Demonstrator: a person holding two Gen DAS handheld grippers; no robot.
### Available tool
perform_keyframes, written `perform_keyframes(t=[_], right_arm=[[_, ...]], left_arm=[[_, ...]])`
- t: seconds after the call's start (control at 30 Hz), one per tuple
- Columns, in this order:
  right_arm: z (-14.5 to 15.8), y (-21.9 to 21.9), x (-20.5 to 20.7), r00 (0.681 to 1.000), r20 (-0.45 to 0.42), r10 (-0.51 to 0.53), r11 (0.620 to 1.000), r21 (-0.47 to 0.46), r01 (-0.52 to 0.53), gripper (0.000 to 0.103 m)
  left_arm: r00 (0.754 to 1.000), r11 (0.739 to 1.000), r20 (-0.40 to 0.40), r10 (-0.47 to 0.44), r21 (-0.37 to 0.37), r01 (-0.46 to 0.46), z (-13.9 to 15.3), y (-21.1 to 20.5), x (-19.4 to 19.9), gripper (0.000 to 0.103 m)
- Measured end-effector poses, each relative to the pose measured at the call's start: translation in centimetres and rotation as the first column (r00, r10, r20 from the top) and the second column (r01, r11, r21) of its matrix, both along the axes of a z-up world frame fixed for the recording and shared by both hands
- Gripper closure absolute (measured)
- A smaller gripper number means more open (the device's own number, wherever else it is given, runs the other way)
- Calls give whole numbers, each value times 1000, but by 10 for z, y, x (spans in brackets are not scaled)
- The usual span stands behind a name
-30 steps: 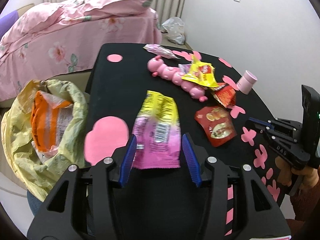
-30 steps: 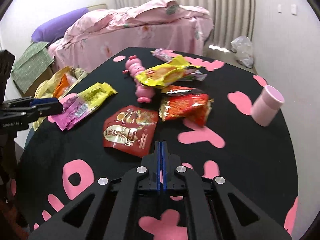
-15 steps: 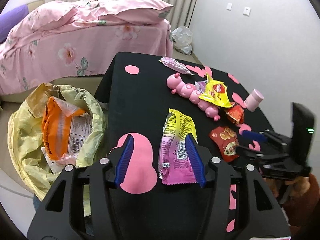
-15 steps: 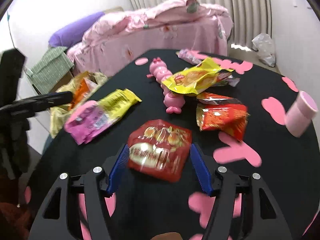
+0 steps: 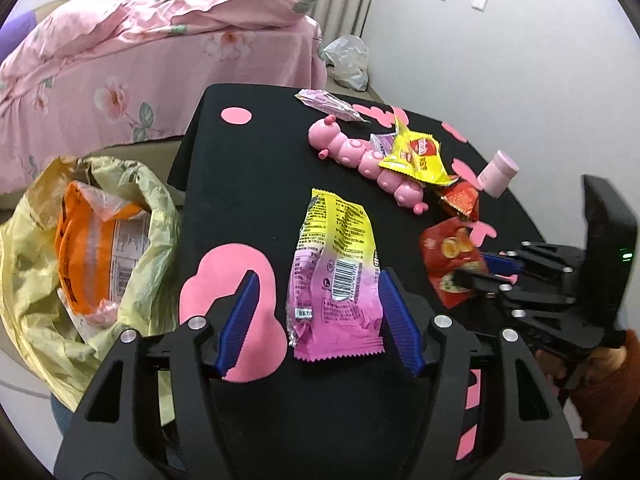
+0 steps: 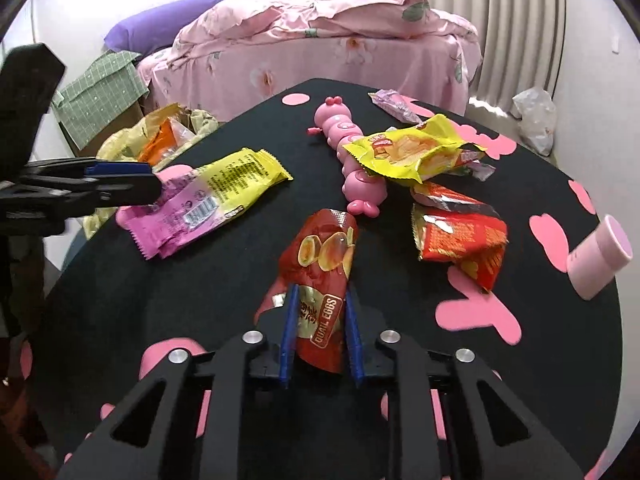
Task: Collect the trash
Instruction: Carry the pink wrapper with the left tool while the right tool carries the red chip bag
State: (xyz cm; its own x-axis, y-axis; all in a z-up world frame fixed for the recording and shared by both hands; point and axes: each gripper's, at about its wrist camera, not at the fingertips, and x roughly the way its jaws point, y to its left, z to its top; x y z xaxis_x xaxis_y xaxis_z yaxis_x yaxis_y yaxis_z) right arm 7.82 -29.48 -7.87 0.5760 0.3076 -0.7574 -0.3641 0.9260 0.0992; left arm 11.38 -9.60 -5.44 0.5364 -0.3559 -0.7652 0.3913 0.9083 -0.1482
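Observation:
A yellow and pink wrapper [image 5: 336, 272] lies flat on the black table [image 5: 248, 184]. My left gripper [image 5: 318, 316] is open, its blue fingers on either side of the wrapper's near end. The wrapper also shows in the right wrist view [image 6: 204, 200]. My right gripper [image 6: 320, 328] is shut on a red quail-egg packet [image 6: 324, 276], which is crumpled between the fingers. In the left wrist view the right gripper [image 5: 486, 272] holds the red packet [image 5: 448, 256]. A yellow trash bag [image 5: 80, 248] with an orange wrapper inside hangs at the table's left edge.
A pink caterpillar toy [image 6: 352, 156], a yellow chip bag [image 6: 412, 152], a red torn wrapper [image 6: 460, 236] and a small purple wrapper [image 6: 392, 106] lie further back. A pink cup [image 6: 600, 256] lies on its side at the right. A pink bed [image 6: 320, 40] stands behind.
My right gripper opened, moved over the red packet and shut on it, crumpling it. My left gripper stayed open and shifted so the pink wrapper sits between its fingers.

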Motion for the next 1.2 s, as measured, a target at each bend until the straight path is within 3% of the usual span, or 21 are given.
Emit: perform_keyframes(t=[0.13, 0.2, 0.23, 0.37, 0.5, 0.87, 1.03, 1.2], right_arm=[[8, -11, -10, 1000, 7, -26, 999, 19, 26, 84], [13, -17, -14, 999, 17, -46, 999, 25, 45, 84], [15, -19, -15, 998, 25, -55, 998, 24, 55, 85], [28, -25, -22, 995, 65, -81, 997, 17, 80, 85], [41, -22, -24, 992, 98, -79, 997, 10, 79, 85], [85, 21, -12, 981, 193, -9, 1000, -19, 13, 84], [100, 58, 12, 979, 197, 59, 998, -1, -60, 85], [105, 111, 37, 970, 190, 152, 988, -4, -154, 85]], left_arm=[[1000, 997, -3, -8, 70, 8, -7, -12, 14, 44], [998, 996, -53, 15, 90, -11, -14, -17, 25, 45], [997, 996, -79, 25, 89, -18, -17, -18, 28, 48], [996, 997, -91, 22, 76, -15, -20, -17, 25, 83], [995, 1000, -95, 23, 0, -23, -18, -3, 16, 91], [984, 984, 56, 167, -67, -163, 31, 69, -4, 94], [943, 953, 138, 304, -43, -301, 48, 114, 0, 94], [869, 880, 187, 458, 47, -473, 42, 158, 15, 94]])
